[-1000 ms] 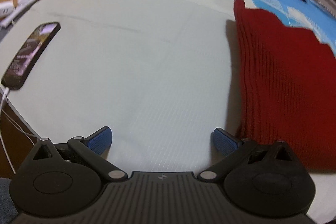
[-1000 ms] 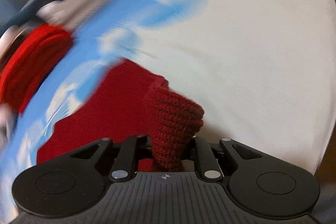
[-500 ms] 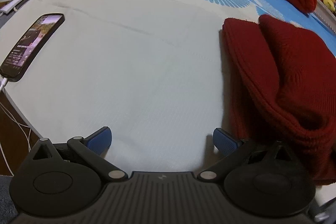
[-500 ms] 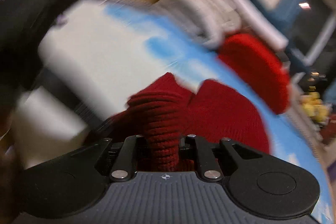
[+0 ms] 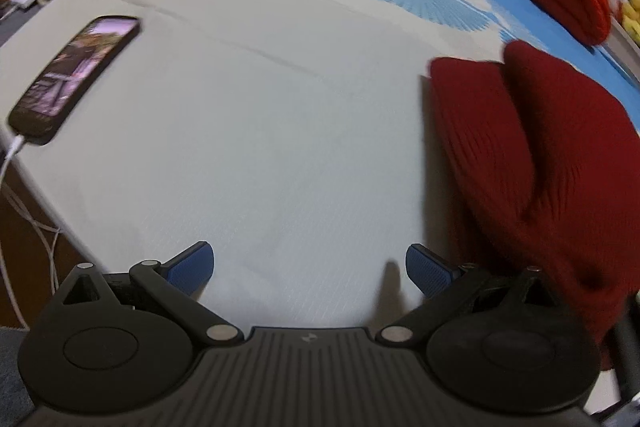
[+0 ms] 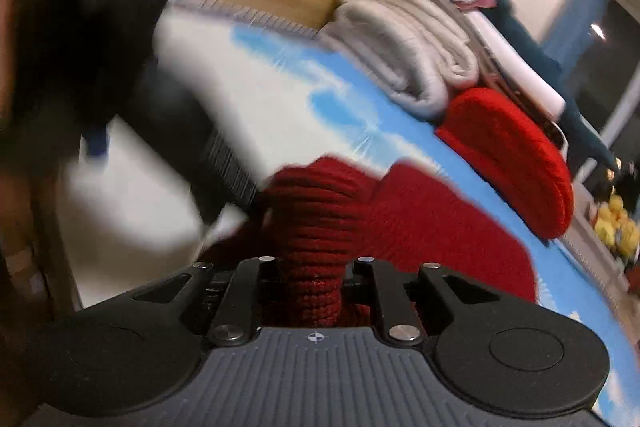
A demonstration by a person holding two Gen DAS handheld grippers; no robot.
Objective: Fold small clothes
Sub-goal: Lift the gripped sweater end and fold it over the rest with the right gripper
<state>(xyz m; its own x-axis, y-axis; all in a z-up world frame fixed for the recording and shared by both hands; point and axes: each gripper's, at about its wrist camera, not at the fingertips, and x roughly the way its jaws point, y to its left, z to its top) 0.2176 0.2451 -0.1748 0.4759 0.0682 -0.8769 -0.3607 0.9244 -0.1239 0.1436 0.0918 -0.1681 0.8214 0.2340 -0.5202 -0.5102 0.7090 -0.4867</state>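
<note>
Right wrist view: right claw (image 6: 314, 291), loosening, pinches dark red ribbed knit garment (image 6: 320, 227); release gently, edges aligned ahead.

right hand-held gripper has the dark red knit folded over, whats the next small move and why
Probably finish letting go and draw the right hand-held gripper back. Its jaws are opening with a bunch of the dark red knit between them, and the lifted part already lies doubled over the rest on the white cloth. The left hand-held gripper hangs open beside it, free to press the fold flat.
</note>
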